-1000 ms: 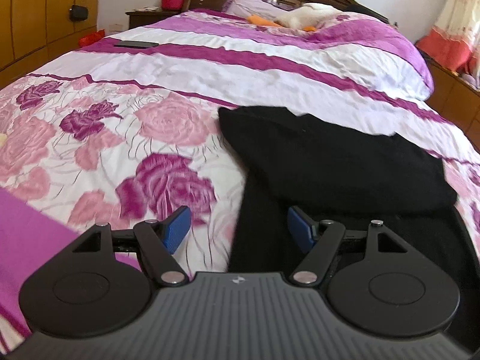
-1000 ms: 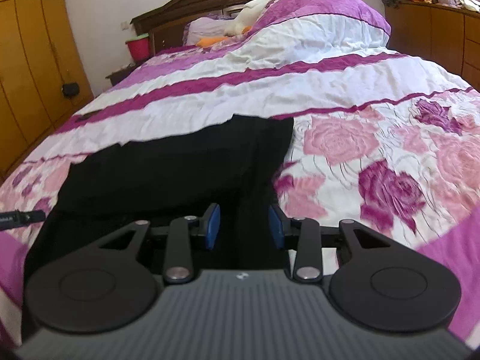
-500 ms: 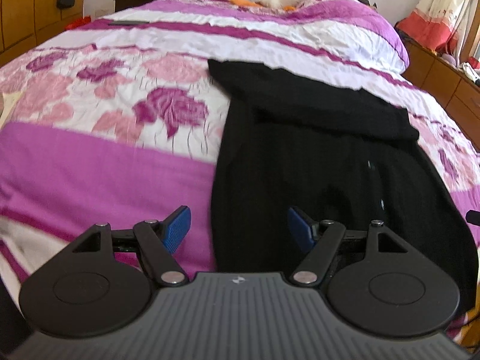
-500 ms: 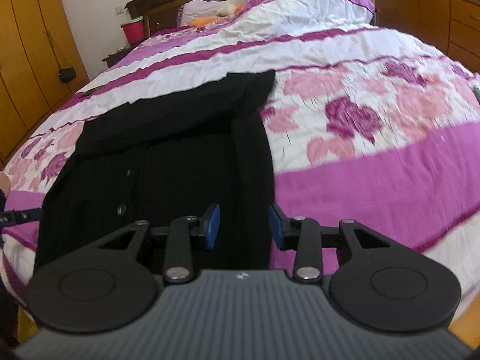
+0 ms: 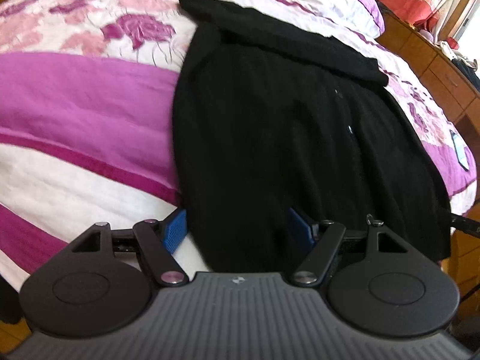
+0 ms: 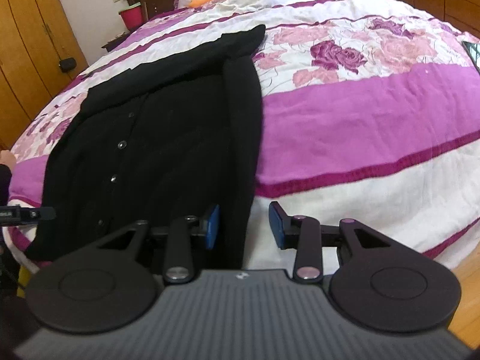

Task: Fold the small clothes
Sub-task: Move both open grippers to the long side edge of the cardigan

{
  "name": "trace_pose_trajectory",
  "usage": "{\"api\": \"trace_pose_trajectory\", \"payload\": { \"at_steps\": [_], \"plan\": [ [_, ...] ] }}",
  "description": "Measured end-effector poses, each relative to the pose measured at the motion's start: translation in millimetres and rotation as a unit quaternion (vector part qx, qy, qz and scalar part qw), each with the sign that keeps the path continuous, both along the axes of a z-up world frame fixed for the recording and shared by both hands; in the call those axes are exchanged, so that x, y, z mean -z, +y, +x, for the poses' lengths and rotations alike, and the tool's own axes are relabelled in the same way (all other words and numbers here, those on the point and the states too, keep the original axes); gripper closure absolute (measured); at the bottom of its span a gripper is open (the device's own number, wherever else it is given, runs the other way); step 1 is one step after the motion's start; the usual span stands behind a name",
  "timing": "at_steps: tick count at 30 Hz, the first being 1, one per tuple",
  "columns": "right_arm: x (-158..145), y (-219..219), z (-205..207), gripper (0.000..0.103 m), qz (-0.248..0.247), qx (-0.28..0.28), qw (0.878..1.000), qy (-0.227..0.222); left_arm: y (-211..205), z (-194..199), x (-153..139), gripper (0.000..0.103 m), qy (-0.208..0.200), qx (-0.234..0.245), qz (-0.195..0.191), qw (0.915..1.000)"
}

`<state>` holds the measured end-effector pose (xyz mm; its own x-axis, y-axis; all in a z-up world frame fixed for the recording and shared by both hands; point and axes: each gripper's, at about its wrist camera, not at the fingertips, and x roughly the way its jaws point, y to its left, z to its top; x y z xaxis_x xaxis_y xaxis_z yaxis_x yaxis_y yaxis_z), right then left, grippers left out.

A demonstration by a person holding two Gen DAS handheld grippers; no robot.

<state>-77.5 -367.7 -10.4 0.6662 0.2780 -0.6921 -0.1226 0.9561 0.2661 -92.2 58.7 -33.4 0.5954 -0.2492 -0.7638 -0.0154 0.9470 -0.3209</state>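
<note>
A black buttoned cardigan lies flat on the bed, its sleeves folded across the far end; it also shows in the right wrist view. My left gripper is open over the garment's near left corner, its blue pads astride the hem edge. My right gripper is open at the near right corner, with the cardigan's right edge between its blue pads. Neither holds the cloth.
The bed has a pink, purple and white floral quilt. A wooden wardrobe and a red bucket stand at the left, wooden drawers at the right. A phone lies near the bed's right edge.
Both grippers have pulled back from the far end of the cardigan to its near hem. The right gripper's jaws have opened wider.
</note>
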Motion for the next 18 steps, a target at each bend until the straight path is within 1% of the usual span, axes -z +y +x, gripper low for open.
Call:
{"api": "trace_pose_trajectory", "payload": {
  "at_steps": [2,9,16,17,18],
  "plan": [
    [3.2,1.2,-2.8,0.062,0.008,-0.006,1.0,0.007,-0.9,-0.1,5.2,0.027,0.008,0.008,-0.009,0.9999],
    [9.5,4.0,-12.1,0.062,0.021,-0.012,1.0,0.014,-15.3,-2.6,14.2,0.027,0.016,0.055,0.006,0.9984],
    [13.1,1.7,-12.0,0.062,0.032,-0.018,0.999,0.009,-19.0,-2.9,19.5,0.027,0.013,0.062,-0.002,0.998],
    [14.6,1.0,-10.4,0.061,0.036,-0.017,0.999,0.011,-19.8,-2.5,20.4,0.027,0.013,0.063,0.002,0.9979],
    [16.3,-0.1,-8.9,0.058,0.043,-0.015,0.999,0.012,-21.0,-2.4,21.2,0.027,0.013,0.064,0.007,0.9978]
  ]
}}
